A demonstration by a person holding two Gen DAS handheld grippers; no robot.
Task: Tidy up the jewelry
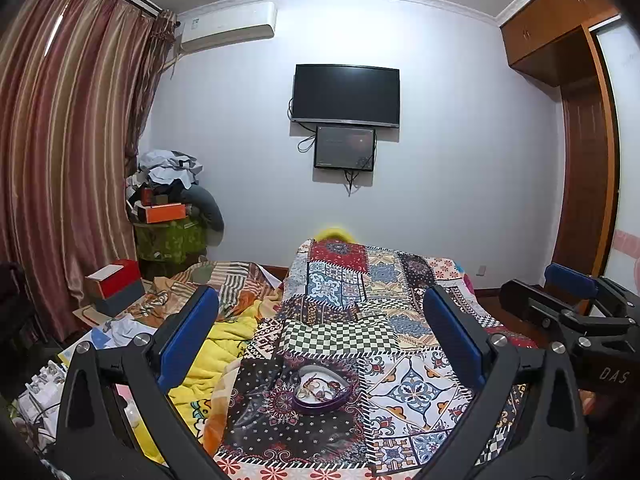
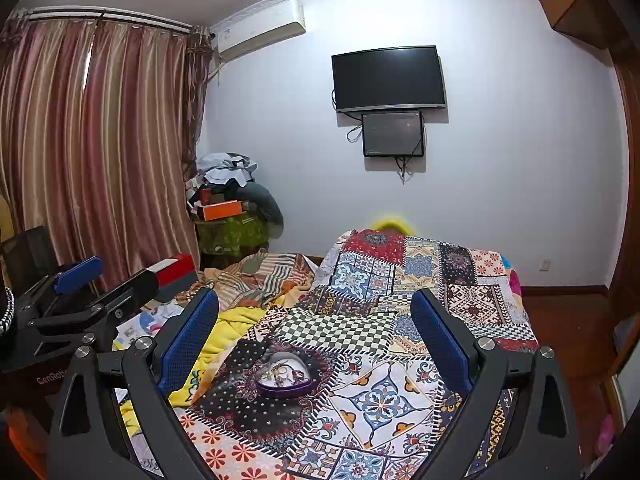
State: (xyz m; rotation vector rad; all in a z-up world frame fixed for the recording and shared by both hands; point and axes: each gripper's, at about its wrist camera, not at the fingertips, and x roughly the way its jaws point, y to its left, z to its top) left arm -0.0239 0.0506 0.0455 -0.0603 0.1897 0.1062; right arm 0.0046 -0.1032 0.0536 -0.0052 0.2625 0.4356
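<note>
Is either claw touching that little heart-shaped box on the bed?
Apart. In the left wrist view, the heart-shaped box sits on the quilt beyond the open left claw; the right claw is clear too.

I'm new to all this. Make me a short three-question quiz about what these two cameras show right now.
1. True or false: the left tongs are clamped on a necklace.
2. Multiple choice: the heart-shaped box sits on A) the floor, B) the patchwork cloth, C) the yellow blanket.
3. Fill in: inside the box lies tangled ____.

Key
1. False: both the left and the right tongs stand open and empty.
2. B.
3. Jewelry.
</note>
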